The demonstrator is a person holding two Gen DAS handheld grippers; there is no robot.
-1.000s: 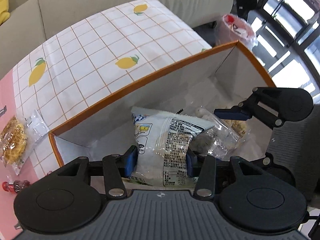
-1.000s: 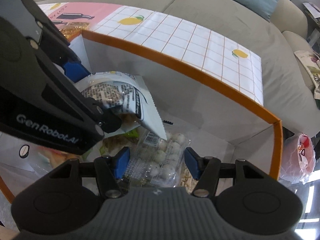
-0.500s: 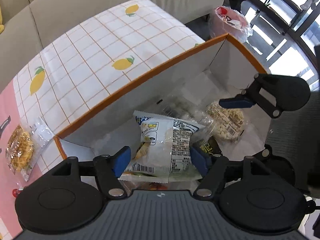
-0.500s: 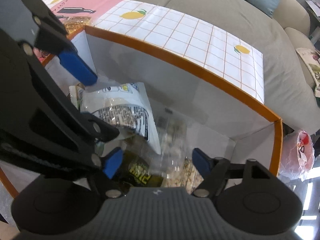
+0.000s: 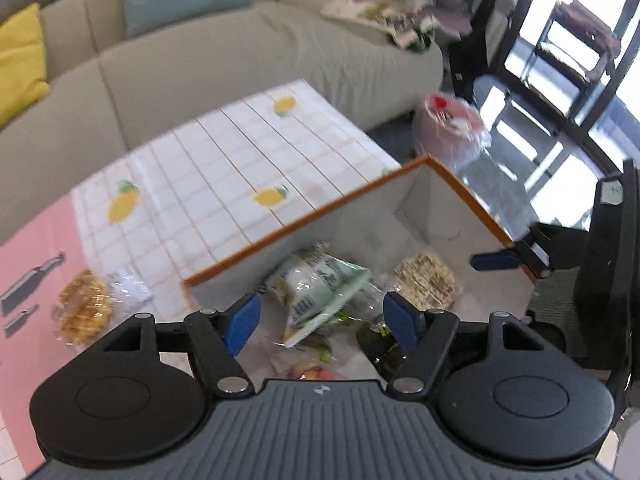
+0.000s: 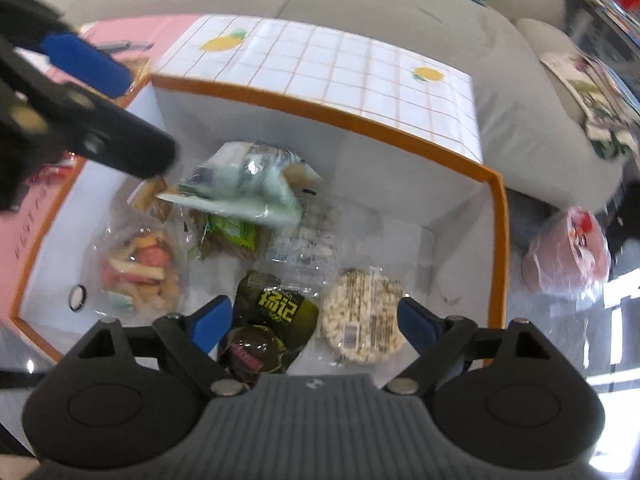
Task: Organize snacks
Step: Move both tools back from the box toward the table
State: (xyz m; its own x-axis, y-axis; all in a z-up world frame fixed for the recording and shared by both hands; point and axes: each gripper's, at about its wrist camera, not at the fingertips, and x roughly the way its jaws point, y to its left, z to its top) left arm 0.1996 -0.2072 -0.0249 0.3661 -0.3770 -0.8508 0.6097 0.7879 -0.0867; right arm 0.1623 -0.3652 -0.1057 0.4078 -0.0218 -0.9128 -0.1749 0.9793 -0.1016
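A white box with an orange rim holds several snack packs. A white and green bag lies on top of the pile. A round puffed cracker pack, a dark green pack, a clear pack of white pieces and a bag of mixed coloured snacks lie on the box floor. My left gripper is open and empty above the box. My right gripper is open and empty above the box's near side.
A noodle snack pack lies on the pink and lemon-print tablecloth left of the box. A grey sofa stands behind. A pink plastic bag sits on the floor at the right.
My left gripper has opened, let go of the white and green bag into the box, and risen. My right gripper has opened wider and pulled back up.
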